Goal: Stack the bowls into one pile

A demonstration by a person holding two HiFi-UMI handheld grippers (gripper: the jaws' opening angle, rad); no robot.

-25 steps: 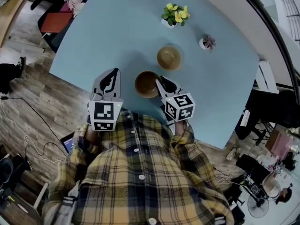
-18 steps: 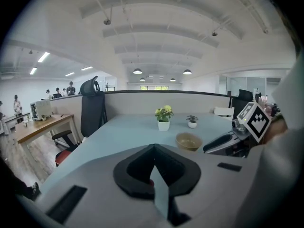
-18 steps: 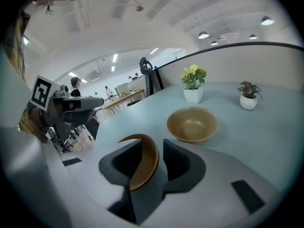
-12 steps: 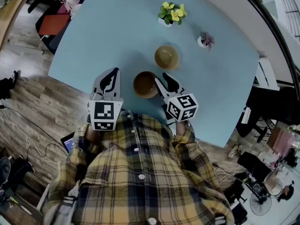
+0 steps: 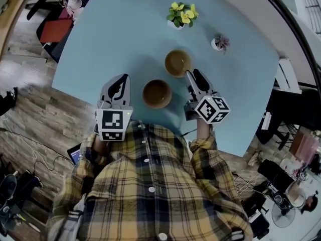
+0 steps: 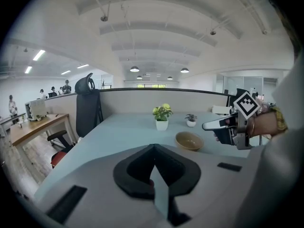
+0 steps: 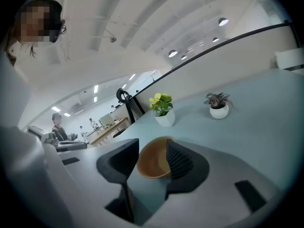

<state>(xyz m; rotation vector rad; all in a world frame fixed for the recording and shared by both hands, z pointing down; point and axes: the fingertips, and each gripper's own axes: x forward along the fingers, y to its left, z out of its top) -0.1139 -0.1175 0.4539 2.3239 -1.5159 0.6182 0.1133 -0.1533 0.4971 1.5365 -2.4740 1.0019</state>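
Since a second ago our right gripper [image 5: 192, 75] has swung away from the near bowl [image 5: 157, 93] and up toward the far bowl [image 5: 178, 63], its jaws having just been opening; our left gripper [image 5: 120, 80] has hardly stirred. Both bowls sit upright on the pale blue table [image 5: 125, 34], near each other but apart, so no pile exists yet. We judge them stiff, fairly light and smooth-walled, apt to slide on the tabletop or slip from a shallow pinch. The rim is the place to take hold, one jaw inside and one outside, on the side nearest us. In the right gripper view the far bowl shows in the gap between the jaws, which stand moderately wide; its right edge is hidden behind the right-hand jaw, and neither pad presses on it. In the head view the tips lie just beside that bowl's right rim. Our left gripper's jaws are closed together on nothing, left of the near bowl and clear of it. Farther back stand a yellow-flowered plant [image 5: 180, 15] and a small potted plant [image 5: 220, 44], well apart from the bowls.
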